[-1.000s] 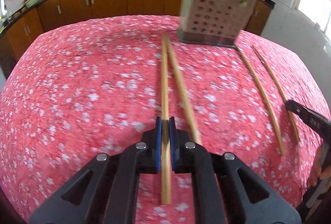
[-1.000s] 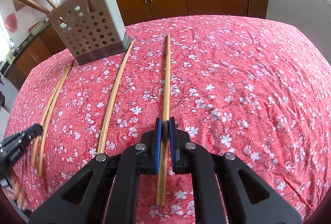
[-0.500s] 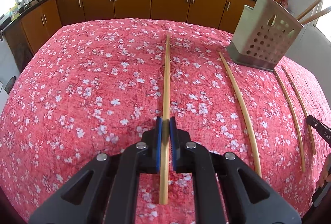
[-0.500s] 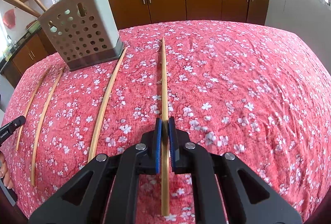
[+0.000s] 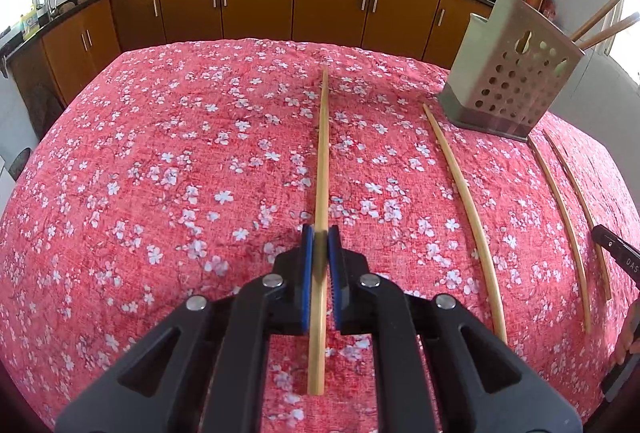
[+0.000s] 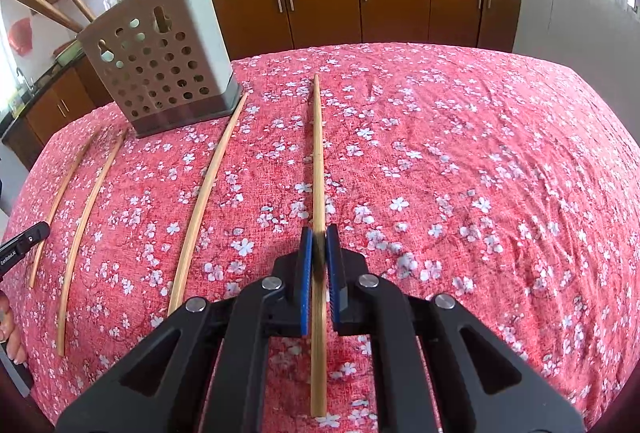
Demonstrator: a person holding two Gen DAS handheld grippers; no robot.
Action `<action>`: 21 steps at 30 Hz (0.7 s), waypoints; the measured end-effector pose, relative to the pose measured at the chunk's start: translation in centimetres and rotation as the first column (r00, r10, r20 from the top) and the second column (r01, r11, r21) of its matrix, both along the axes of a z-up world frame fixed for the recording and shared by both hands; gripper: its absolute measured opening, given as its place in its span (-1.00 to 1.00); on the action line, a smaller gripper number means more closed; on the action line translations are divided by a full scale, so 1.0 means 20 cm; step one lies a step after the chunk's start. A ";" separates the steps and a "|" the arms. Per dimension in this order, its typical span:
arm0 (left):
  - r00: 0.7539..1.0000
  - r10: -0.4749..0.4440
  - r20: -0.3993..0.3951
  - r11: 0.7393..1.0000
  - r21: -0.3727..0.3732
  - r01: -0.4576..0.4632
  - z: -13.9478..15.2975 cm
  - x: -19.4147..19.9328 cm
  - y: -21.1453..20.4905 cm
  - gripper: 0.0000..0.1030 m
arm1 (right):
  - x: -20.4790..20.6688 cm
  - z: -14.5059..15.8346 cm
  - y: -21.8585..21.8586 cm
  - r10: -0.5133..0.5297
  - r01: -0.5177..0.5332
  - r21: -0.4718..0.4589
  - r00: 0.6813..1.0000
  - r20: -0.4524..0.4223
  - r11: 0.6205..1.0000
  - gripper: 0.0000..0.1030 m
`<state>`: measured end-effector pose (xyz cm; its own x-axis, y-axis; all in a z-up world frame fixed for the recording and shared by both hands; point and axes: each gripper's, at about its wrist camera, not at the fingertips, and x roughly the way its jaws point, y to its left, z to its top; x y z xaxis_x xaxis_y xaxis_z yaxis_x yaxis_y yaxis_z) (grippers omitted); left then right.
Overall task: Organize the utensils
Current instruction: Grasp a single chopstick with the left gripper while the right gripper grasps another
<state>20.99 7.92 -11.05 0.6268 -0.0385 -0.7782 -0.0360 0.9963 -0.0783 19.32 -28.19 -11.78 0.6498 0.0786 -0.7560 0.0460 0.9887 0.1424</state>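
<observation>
My left gripper point(image 5: 320, 237) is shut on a bamboo chopstick point(image 5: 323, 153) that runs straight ahead, low over the red flowered cloth. My right gripper point(image 6: 319, 237) is shut on another chopstick point(image 6: 318, 153) the same way. A perforated grey utensil holder point(image 5: 512, 81) with several sticks in it stands at the far right of the left wrist view; the same holder point(image 6: 160, 65) is at the far left of the right wrist view. Between the grippers lie loose chopsticks point(image 5: 460, 201) point(image 6: 208, 189).
Two more thin chopsticks point(image 5: 560, 217) point(image 6: 88, 209) show near each view's outer edge. The other gripper's tip point(image 5: 616, 253) point(image 6: 24, 241) and a person's fingers show there too. Wooden kitchen cabinets point(image 5: 256, 5) stand behind the table; the cloth point(image 6: 480, 173) stretches right.
My left gripper has carried its chopstick sideways to the left, away from the chopstick that lay beside it; the holder now sits further right in its view. The right gripper has barely moved.
</observation>
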 end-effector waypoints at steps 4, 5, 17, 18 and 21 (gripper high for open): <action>1.000 0.000 0.000 1.000 -0.002 0.000 0.00 0.00 0.00 -0.80 | 0.00 0.01 0.00 -0.001 0.001 0.010 1.000 0.000 1.000 -0.83; 1.000 0.000 0.000 1.000 -0.003 0.000 0.00 0.00 0.00 -0.80 | 0.00 0.01 0.00 -0.002 0.002 0.011 1.000 0.000 1.000 -0.83; 1.000 0.006 0.000 1.000 -0.021 -0.006 0.01 -0.02 0.01 -0.80 | 0.00 0.01 0.00 -0.002 0.002 0.012 1.000 0.002 1.000 -0.83; 1.000 0.007 0.000 1.000 -0.023 -0.007 0.01 -0.02 0.01 -0.80 | 0.00 0.01 0.00 -0.002 0.002 0.012 1.000 0.002 1.000 -0.83; 1.000 0.010 0.000 1.000 -0.026 -0.010 0.01 -0.02 0.00 -0.80 | 0.00 0.01 0.00 -0.002 0.002 0.012 1.000 0.002 1.000 -0.83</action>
<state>20.64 8.00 -10.78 0.6271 -0.0524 -0.7772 -0.0457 0.9935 -0.1039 19.25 -28.23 -11.67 0.6514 0.0865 -0.7538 0.0478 0.9868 0.1545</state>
